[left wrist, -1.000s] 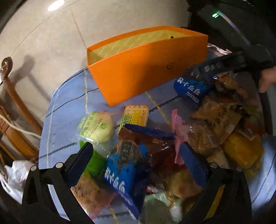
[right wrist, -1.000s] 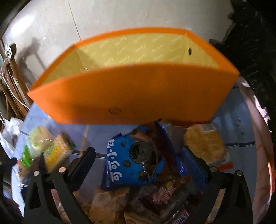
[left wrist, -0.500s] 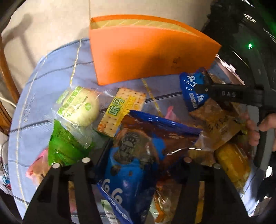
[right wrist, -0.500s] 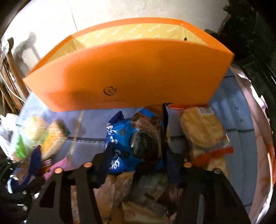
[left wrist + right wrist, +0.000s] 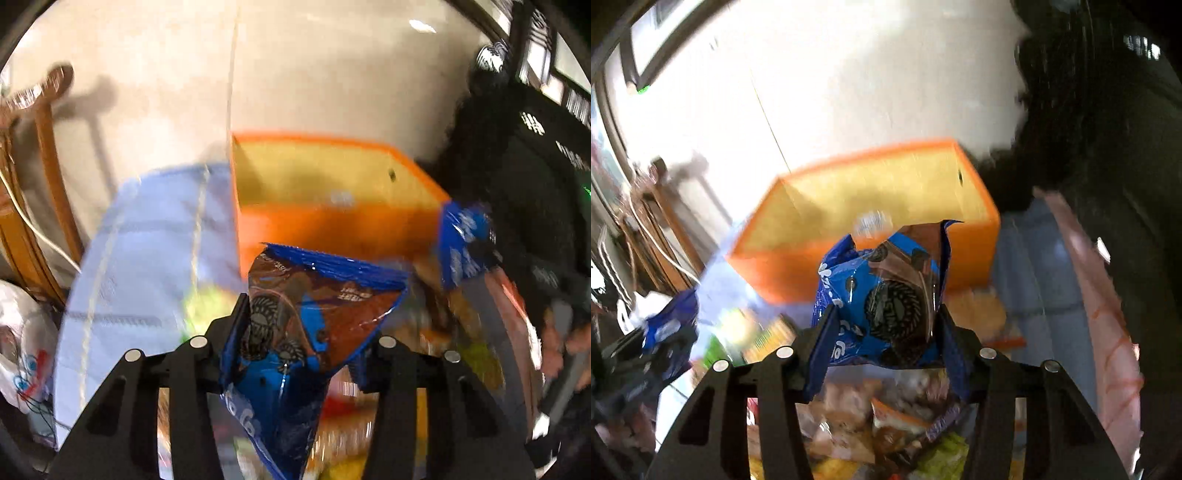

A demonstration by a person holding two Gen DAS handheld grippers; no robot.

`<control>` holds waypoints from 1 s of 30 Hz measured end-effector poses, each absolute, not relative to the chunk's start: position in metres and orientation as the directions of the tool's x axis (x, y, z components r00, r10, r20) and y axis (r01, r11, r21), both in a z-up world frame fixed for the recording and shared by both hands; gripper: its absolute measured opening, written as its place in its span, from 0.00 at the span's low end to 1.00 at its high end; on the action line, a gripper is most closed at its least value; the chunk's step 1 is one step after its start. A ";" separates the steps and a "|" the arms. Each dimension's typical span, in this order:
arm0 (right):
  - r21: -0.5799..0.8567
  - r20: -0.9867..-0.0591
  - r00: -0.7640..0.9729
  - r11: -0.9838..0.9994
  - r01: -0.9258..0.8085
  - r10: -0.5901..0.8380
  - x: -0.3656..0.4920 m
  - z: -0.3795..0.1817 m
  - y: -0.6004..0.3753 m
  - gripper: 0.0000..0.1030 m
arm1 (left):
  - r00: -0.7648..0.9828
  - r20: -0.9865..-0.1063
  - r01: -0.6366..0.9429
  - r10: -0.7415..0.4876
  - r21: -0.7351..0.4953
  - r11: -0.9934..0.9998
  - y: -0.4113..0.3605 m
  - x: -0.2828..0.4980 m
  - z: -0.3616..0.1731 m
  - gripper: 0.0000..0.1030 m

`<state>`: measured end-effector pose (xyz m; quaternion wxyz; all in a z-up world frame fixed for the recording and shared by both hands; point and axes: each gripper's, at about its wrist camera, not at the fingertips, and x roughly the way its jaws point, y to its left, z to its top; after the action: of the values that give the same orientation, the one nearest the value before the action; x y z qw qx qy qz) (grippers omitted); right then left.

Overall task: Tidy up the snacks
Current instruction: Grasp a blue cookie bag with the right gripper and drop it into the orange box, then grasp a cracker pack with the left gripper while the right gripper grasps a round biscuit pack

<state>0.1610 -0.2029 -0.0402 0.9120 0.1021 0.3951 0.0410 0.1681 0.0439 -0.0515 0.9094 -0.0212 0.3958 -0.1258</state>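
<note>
The left wrist view is showing the left gripper (image 5: 306, 332) clamped on a blue cookie packet (image 5: 295, 332), its jaws having just been closing onto it, and far to the right it is also showing the second blue packet (image 5: 463, 243) with part of a person's hand (image 5: 565, 343) beside it, blurred. The right wrist view is showing that second packet (image 5: 882, 295) close up, pinched between the pads of the right gripper (image 5: 886, 332), whose jaws have only just finished closing on it, while the left gripper is appearing as a dark blur with its packet at the lower left edge. There are two blue cookie packets, one in each gripper, both lifted clear of the heap. One orange box (image 5: 332, 199) is standing open beyond them on the blue tablecloth (image 5: 147, 240), its yellow inside empty as far as the views are reaching. A heap of loose snacks (image 5: 871, 417) is lying under the right gripper, too smeared to count. A wooden chair (image 5: 40, 177) and a white plastic bag (image 5: 18, 343) are sitting off the table's left edge. Each held packet is hiding part of the box's front wall.
</note>
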 end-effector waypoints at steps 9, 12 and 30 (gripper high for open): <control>0.231 -0.597 0.787 0.973 -0.016 0.155 0.208 0.020 -0.220 0.52 | 0.733 -0.658 0.186 -0.175 -0.054 0.981 0.026 0.267 0.013 0.44; 0.224 -0.583 0.799 0.974 -0.015 0.146 0.228 0.032 -0.226 0.52 | 0.743 -0.646 0.183 -0.176 -0.058 0.981 0.024 0.291 0.022 0.44; 0.079 -0.711 0.703 0.991 0.109 -0.021 0.201 -0.028 -0.263 0.96 | 0.712 -0.695 0.206 -0.099 0.072 0.976 0.029 0.225 -0.043 0.96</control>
<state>0.2006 -0.2627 -0.0276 0.9210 0.0573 0.3836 -0.0353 0.2253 0.0287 -0.0434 0.9224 0.0724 0.3703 -0.0827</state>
